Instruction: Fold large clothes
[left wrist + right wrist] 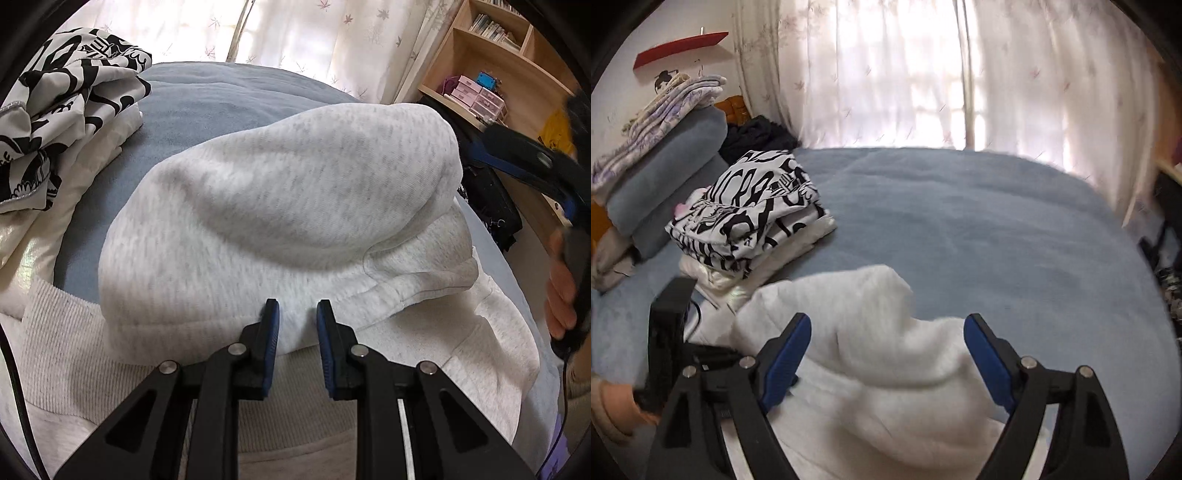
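1. We see the hoodie (280, 206) lying on the bed (207, 99), partly folded, its upper layer puffed up in a soft hump over the lower layers.
2. We judge it thick and soft, light for its bulk, not slippery and not fragile; it sags and springs back, so folds need pressing flat.
3. Our left claw (297, 314) stands nearly closed at the near edge of the top layer, with a tuck of fabric between the pads; we read it as pinching that edge.
4. Our right claw (886, 332) gapes wide above the hoodie, holding nothing.
5. We would grip at hems, seams or folded edges, where the doubled cloth gives the pads purchase.
6. No containers on the bed; a folded stack (753, 206) sits to the left, well apart from the claws, and a shelf (491, 55) holds small boxes (476, 94).
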Demonstrator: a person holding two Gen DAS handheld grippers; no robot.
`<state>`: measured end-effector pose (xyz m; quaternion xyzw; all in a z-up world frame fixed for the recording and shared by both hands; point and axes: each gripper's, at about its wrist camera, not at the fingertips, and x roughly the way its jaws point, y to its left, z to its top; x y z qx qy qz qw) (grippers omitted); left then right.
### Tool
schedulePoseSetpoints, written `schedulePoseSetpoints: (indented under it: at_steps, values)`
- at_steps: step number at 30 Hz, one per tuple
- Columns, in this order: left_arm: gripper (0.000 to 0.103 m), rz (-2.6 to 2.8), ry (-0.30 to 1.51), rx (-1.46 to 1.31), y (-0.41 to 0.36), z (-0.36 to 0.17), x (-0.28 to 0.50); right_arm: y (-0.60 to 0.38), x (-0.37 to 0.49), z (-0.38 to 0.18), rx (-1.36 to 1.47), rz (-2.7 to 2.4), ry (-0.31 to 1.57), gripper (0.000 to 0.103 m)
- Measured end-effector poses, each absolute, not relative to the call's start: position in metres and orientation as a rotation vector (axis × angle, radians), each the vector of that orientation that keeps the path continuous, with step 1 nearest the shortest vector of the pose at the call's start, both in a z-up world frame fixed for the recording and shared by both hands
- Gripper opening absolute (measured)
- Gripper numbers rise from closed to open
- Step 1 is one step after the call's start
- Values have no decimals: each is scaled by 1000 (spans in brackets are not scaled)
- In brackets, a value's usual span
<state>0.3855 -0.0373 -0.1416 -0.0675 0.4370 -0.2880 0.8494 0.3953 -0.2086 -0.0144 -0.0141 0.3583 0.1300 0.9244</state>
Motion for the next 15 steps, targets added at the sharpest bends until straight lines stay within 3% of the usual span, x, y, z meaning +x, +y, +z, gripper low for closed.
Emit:
schedulePoseSetpoints:
  at_steps: [2,3,4,5,6,15]
  values:
    - [19,-610,925,-144,-37,-140,385,-204,412,-23,-10,285,778,85]
    - [19,-616,934,-148,-37,-139,385,-202,419,-30,2,302,795,76]
    - [19,-631,944,-161,-36,-137,385,-199,423,-35,9,305,805,63]
    - [20,-653,952,-180,-35,-135,383,-198,425,-41,11,310,828,19]
    - [20,-691,957,-205,-34,-132,381,-196,427,-47,19,328,859,10]
    - [20,-923,1062,-239,-76,-142,380,-181,379,-27,-52,363,704,9]
